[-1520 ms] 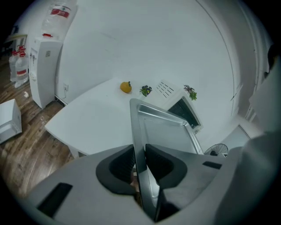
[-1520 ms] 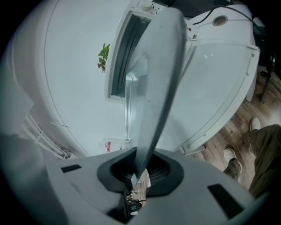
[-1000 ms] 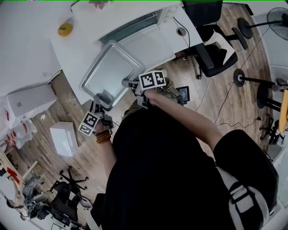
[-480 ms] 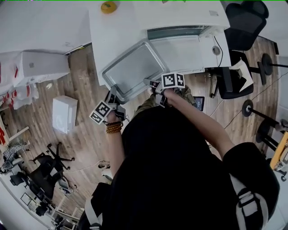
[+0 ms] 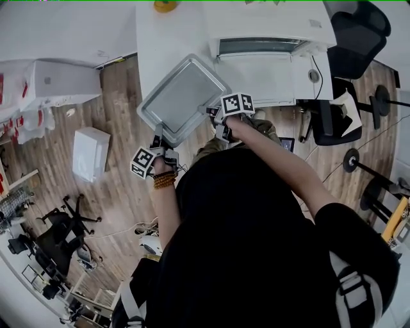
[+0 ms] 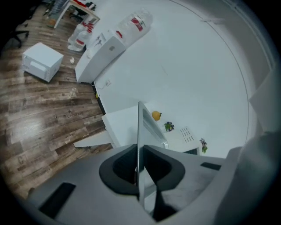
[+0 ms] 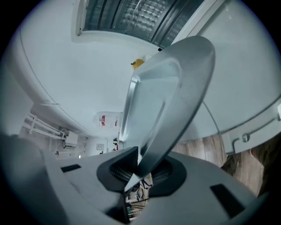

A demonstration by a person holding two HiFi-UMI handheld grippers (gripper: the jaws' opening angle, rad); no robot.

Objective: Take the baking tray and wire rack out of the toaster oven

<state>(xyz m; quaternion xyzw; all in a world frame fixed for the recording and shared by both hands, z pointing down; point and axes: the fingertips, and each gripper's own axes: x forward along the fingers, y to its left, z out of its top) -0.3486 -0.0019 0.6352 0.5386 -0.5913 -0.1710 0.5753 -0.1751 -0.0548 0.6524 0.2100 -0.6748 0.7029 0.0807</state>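
1 baking tray [image 5: 182, 96] is outside the toaster oven [image 5: 269, 25], held up between 2 grippers over the near edge of the white worktop [image 5: 160, 45], with part of it over the wooden floor. The left gripper [image 5: 157, 136] is clamped on the tray's near-left rim; in the left gripper view the tray [image 6: 139, 127] shows edge-on as 1 thin line pinched between the closed jaws of that gripper [image 6: 138, 169]. The right gripper [image 5: 213, 114] is clamped on the near-right rim, and in the right gripper view the tray [image 7: 153, 101] rises at a slant out of the jaws of this gripper [image 7: 138, 165]. The oven's 1 door [image 5: 262, 73] hangs open just beside the tray. 1 yellow object [image 5: 164, 5] sits at the worktop's far end.
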